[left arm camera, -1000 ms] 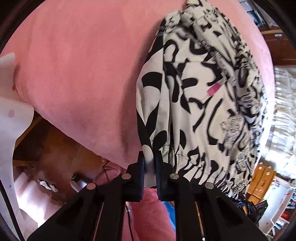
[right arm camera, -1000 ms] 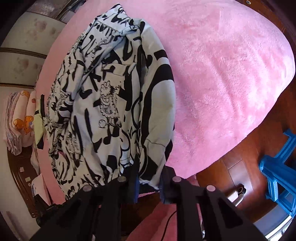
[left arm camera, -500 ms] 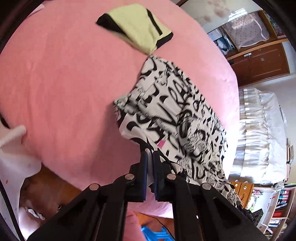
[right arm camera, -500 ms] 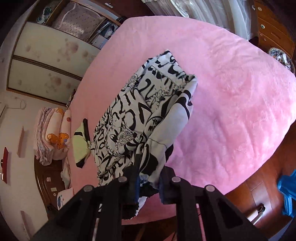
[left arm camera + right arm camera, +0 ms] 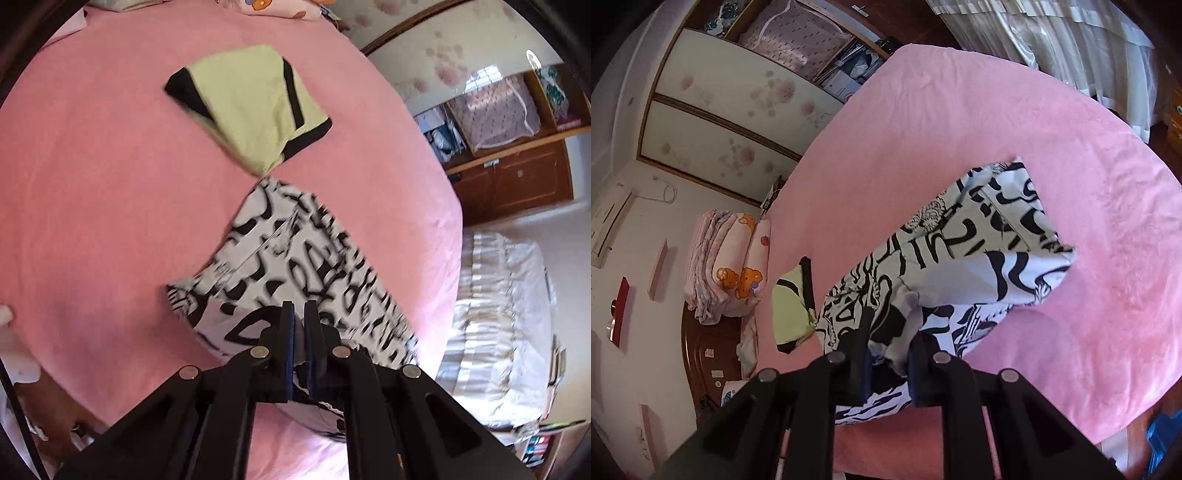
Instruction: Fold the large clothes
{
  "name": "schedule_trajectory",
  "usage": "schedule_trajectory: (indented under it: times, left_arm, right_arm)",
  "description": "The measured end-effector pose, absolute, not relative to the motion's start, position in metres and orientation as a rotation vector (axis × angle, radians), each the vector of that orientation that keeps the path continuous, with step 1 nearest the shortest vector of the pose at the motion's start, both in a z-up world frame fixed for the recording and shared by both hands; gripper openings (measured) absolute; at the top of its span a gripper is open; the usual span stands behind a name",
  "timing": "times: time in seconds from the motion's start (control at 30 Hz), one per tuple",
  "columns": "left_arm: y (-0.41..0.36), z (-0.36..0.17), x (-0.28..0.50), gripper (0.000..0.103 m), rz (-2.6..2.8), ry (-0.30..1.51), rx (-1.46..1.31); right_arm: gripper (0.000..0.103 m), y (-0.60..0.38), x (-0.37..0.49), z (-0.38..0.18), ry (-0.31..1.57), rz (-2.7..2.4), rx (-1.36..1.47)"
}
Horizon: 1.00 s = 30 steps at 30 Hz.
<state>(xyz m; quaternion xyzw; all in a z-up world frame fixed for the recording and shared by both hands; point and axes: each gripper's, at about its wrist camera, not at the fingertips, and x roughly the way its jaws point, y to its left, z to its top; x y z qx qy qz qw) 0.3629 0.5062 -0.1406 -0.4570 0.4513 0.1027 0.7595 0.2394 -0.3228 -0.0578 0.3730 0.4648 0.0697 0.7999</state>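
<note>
One yellow garment lies folded on the bed. The left gripper and right gripper both pinch the patterned shirt's edge, jaws nearly closed on cloth, carrying it over mid-fold; flattening remains.

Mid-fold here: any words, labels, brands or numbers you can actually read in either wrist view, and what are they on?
None can be read.
Black-and-white printed garment: lettering-like shapes in the print, too motion-blurred and creased to make out.
Yellow-green folded garment: plain, with no text showing.
Stickers on the dark headboard: too small to read.
</note>
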Motion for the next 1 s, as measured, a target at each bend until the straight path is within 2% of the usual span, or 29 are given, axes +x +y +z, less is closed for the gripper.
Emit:
schedule_trajectory:
  times: [0.07, 0.33, 0.5, 0.6, 0.8, 0.83, 1.0]
  left_arm:
    - [0.508, -0.136, 0.389, 0.000, 0.233, 0.951, -0.979]
    - [0.515, -0.117, 0.491, 0.000, 0.277, 0.809, -0.890]
    - [0.505, -0.153, 0.534, 0.000, 0.351, 0.928, -0.774]
    - [0.495, -0.193, 0.557, 0.009, 0.277, 1.083, -0.710]
    - [0.469, -0.264, 0.593, 0.042, 0.029, 1.327, -0.510]
    - [0.465, -0.272, 0.598, 0.049, 0.012, 1.353, -0.462]
    - [0.456, -0.300, 0.617, 0.058, -0.034, 1.424, -0.263]
  right_arm:
    - [0.013, -0.325, 0.268, -0.057, 0.999, 0.175, 0.775]
    - [0.013, -0.330, 0.389, -0.084, 1.011, 0.278, 0.686]
    - [0.013, -0.327, 0.454, -0.121, 1.018, 0.307, 0.642]
    - [0.013, -0.325, 0.479, -0.147, 1.051, 0.307, 0.644]
    - [0.013, -0.324, 0.489, -0.169, 1.087, 0.331, 0.610]
    - [0.013, -0.326, 0.490, -0.172, 1.095, 0.335, 0.610]
    - [0.013, -0.328, 0.491, -0.176, 1.121, 0.346, 0.581]
